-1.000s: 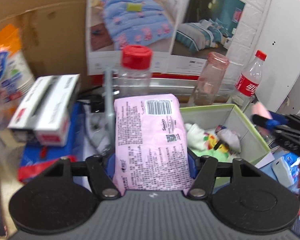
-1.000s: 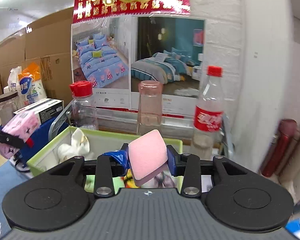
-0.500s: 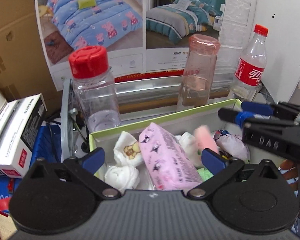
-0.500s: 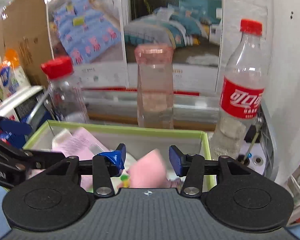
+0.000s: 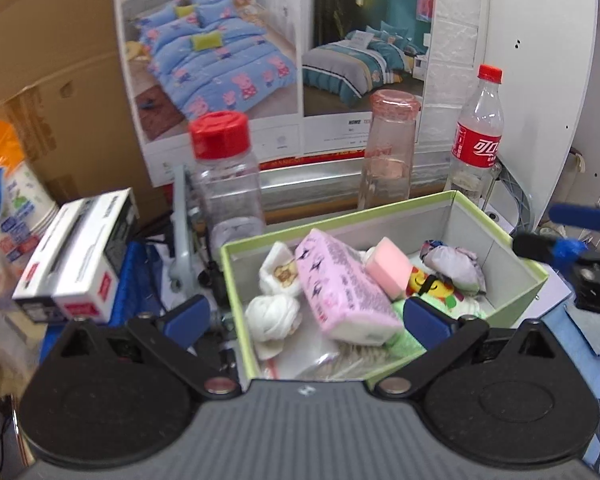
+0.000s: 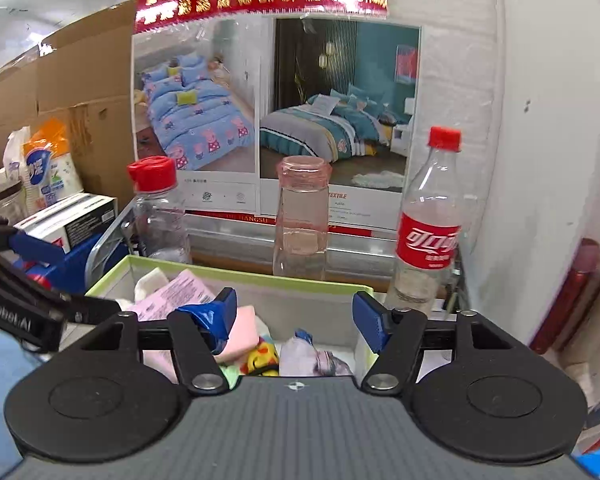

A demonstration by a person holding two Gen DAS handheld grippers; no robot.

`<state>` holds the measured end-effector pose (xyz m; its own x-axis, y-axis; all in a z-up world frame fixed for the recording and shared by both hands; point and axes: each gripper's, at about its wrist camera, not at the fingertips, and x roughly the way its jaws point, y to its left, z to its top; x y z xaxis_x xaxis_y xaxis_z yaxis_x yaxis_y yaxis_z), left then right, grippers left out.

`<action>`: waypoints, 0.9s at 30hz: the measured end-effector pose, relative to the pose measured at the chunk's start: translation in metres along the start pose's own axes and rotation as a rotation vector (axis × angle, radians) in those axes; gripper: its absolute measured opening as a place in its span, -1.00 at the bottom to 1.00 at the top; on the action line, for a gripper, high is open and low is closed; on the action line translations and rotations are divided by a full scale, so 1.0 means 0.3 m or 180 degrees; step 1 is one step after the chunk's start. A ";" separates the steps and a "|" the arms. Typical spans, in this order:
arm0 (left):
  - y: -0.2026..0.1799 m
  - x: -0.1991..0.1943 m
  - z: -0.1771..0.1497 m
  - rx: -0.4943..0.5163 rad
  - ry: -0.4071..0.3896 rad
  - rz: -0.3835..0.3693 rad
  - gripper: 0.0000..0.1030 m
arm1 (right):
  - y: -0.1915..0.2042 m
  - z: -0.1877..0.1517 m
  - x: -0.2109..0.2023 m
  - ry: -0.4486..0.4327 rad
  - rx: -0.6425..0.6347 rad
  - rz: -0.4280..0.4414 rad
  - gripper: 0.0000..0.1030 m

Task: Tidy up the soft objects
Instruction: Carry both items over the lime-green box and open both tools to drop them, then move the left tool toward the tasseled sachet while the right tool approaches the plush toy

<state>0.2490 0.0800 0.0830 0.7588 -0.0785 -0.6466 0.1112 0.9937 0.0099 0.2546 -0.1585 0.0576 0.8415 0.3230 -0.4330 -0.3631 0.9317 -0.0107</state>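
Observation:
A light green box (image 5: 536,270) holds soft things: a pink tissue pack (image 5: 342,292), a pink sponge (image 5: 388,266), white rolled socks (image 5: 272,314), a lilac cloth bundle (image 5: 456,266) and a yellow toy (image 5: 430,286). My left gripper (image 5: 306,320) is open and empty just above the box's near edge. My right gripper (image 6: 296,314) is open and empty over the box's right side; it also shows at the right of the left wrist view (image 5: 568,236). The sponge (image 6: 242,334) and tissue pack (image 6: 176,294) lie below it.
Behind the box stand a red-capped clear jar (image 5: 226,184), a pink glass bottle (image 5: 388,152) and a cola bottle (image 5: 478,140). A white carton (image 5: 80,252) sits left on blue plastic. Cardboard and posters back the scene; a white panel (image 5: 548,60) stands right.
Both grippers let go: the tissue pack dropped from the left one and the pink sponge from the right one into the green box. Both have since drawn back, open.

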 end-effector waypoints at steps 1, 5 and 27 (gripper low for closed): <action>0.021 -0.014 -0.021 -0.0047 0.0009 -0.0002 0.99 | 0.006 -0.012 -0.035 0.0007 0.0004 0.0019 -0.02; 0.098 -0.054 -0.120 -0.0176 0.0082 0.0067 0.99 | 0.034 -0.066 -0.110 0.0338 0.0028 0.0342 0.00; 0.350 -0.052 -0.334 -0.0541 0.0442 0.0171 0.99 | 0.491 -0.211 0.151 0.2534 -0.2215 0.0891 0.02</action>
<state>0.1848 0.1936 0.0177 0.6638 -0.0250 -0.7475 -0.0456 0.9962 -0.0739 0.2139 -0.0170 -0.0205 0.2851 0.0753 -0.9555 -0.8586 0.4632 -0.2197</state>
